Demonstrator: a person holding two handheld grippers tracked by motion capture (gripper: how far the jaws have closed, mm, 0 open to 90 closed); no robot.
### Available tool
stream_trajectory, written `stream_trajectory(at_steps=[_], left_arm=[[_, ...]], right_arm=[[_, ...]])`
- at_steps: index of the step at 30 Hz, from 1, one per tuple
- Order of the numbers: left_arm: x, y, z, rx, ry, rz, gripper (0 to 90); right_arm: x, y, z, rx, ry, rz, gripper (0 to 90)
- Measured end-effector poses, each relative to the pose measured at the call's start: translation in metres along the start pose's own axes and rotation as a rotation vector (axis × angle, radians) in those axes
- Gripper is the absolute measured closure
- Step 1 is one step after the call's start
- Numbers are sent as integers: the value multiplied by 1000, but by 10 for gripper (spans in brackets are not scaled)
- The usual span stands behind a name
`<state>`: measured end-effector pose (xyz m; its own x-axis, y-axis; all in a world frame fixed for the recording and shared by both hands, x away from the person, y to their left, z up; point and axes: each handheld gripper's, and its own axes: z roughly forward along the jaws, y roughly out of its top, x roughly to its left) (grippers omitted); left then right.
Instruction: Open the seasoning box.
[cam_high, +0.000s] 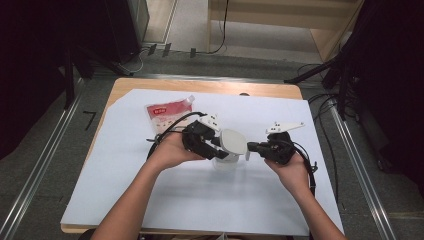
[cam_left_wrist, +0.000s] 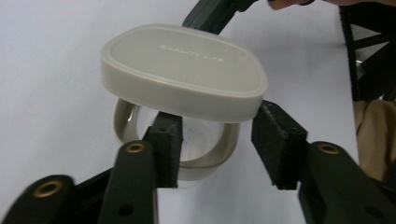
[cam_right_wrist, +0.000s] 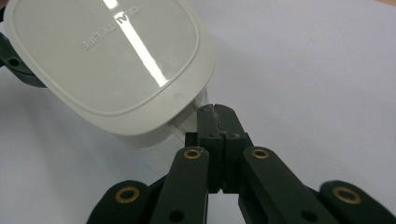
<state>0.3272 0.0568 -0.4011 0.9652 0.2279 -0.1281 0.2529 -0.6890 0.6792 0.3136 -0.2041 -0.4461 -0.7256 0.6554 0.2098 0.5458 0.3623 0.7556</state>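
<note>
Lid (cam_left_wrist: 182, 70) lifted askew over container (cam_left_wrist: 212, 154), its tab pinched by right gripper (cam_right_wrist: 215, 109), left gripper (cam_left_wrist: 215, 135) spread around container's rim, pads not seen pressing.

floor: grey carpet (cam_high: 40, 150), metal rails (cam_high: 35, 170) | desk: pale wooden top (cam_high: 200, 86), white sheet (cam_high: 200, 200) | rear: light wooden furniture (cam_high: 320, 20), black cables (cam_high: 222, 30)

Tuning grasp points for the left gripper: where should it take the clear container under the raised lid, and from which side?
Grip the container across its beige rim collar, coming in level from the left gripper's side. The lid is tilted up, lifted at its tab by the right gripper, so the top is blocked; the collar's rounded sides sit between the open pads.
</note>
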Motion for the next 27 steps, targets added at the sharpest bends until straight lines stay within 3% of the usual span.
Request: stream_trajectory(at_steps=[1, 12, 16, 22, 27], left_arm=[[-1, 1, 0, 1, -7, 4, 647], [-6, 7, -1, -8, -43, 10, 818], [-5, 9, -2, -23, -37, -13, 854], [-11, 16, 3, -33, -31, -14, 885], [-12, 21, 8, -34, -54, -43, 881]], right_arm=[[0, 0, 0, 0, 0, -1, 900], [0, 0, 0, 1, 1, -1, 900], [0, 0, 0, 0, 3, 2, 900], [0, -1, 0, -1, 5, 5, 900], [-1, -1, 0, 1, 4, 10, 900]])
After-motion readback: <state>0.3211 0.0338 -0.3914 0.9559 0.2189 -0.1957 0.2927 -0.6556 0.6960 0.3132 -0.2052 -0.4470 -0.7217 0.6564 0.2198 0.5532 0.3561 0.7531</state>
